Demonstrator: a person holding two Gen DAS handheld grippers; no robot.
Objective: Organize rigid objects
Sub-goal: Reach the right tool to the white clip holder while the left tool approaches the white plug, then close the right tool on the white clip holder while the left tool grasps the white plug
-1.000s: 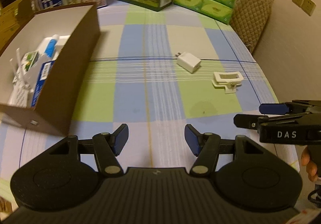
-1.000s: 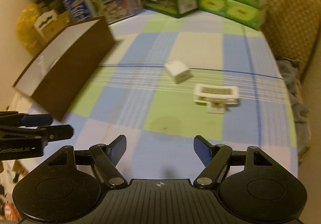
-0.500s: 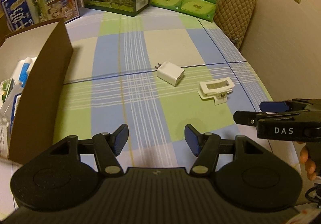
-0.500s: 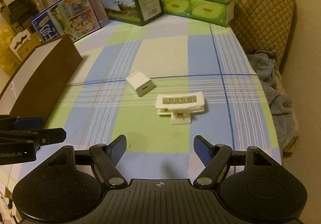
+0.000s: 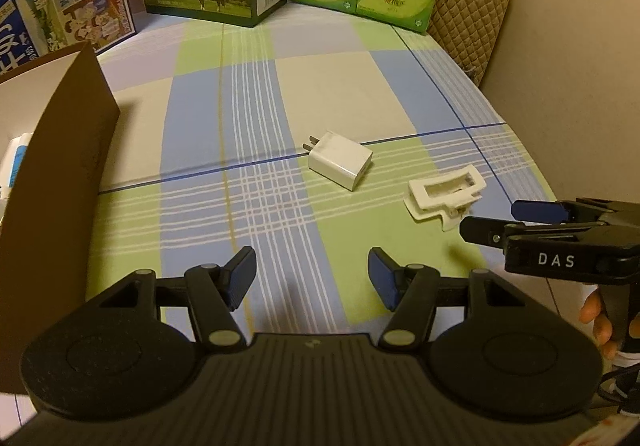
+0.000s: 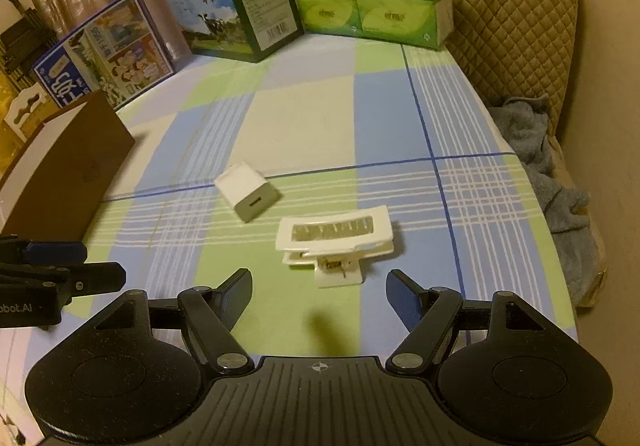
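checked cloth (image 6: 304, 126) | charger (image 5: 340, 159) + clip (image 6: 336, 238) loose | l grip (image 5: 312, 278) & r grip (image 6: 320, 294) jaws apart

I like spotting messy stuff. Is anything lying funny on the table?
Yes, two things lie loose on the checked cloth: a white charger flat and turned crooked, and a white clip beside it. Both sit outside the brown box. Nothing looks broken.

left: brown box (image 5: 52, 182) wall | rear: cartons (image 6: 240, 22) | centre cloth (image 6: 304, 126) bare
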